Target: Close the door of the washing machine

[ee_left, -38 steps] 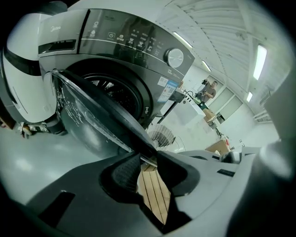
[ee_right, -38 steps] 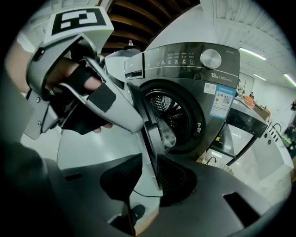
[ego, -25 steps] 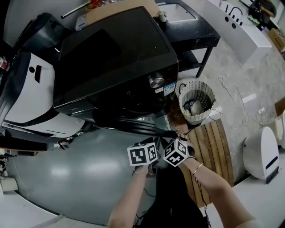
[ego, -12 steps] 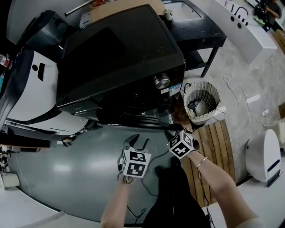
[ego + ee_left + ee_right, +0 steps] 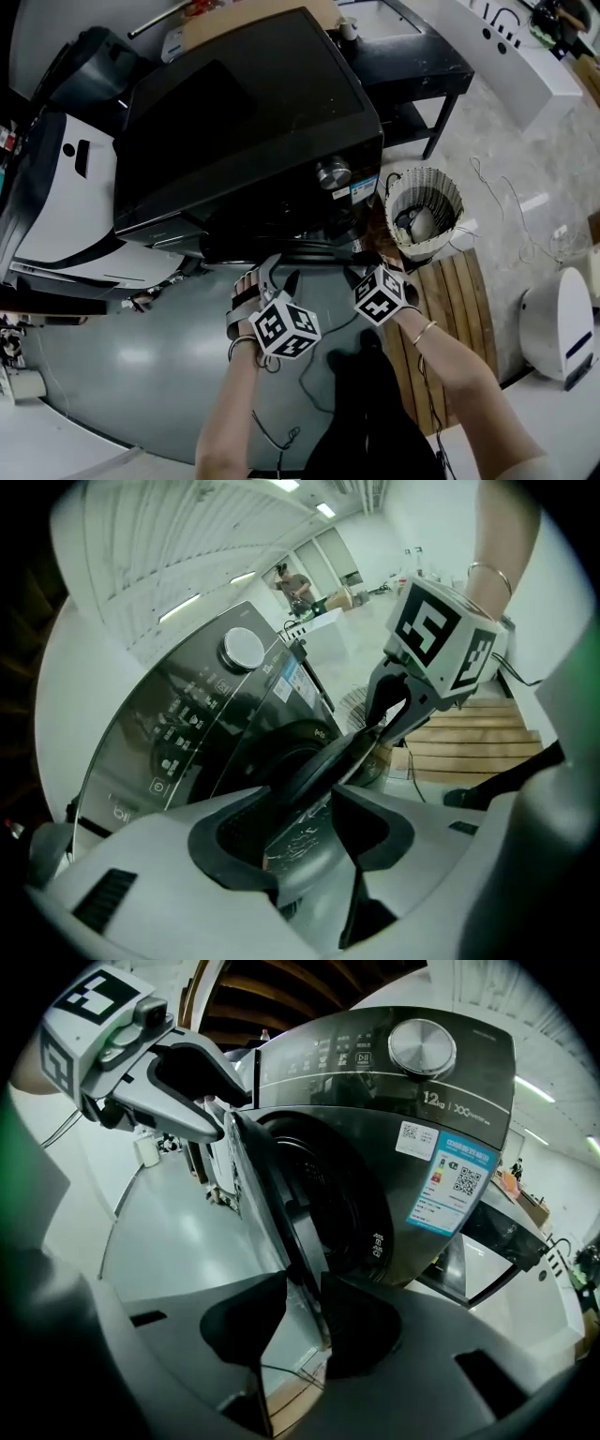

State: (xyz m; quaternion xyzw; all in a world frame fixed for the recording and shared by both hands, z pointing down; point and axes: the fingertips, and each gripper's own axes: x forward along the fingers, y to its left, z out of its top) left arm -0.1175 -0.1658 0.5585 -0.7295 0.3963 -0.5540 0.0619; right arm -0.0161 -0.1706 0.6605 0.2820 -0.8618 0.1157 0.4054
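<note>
Head view: left gripper (image 5: 278, 274) and right gripper (image 5: 359, 274) meet the ajar door (image 5: 300, 253) on the washing machine's (image 5: 244, 122) near side, probably to push it shut.

Left gripper view: jaws, just opening, stand spread astride the door rim.

Right gripper view: jaws also just widened, straddling the edge without pinching.

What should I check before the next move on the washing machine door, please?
1. Door shut: not ok, it stands ajar.
2. Left hand-held gripper unclamped: ok; jaws have just been opening, door rim loose between them.
3. Right hand-held gripper unclamped: ok; jaws have just been opening, door edge between them, not pressed.
4. Drum opening clear: cannot tell, too dark.
5. Basket out of the door's way: looks ok, it stands beside the washing machine.
</note>
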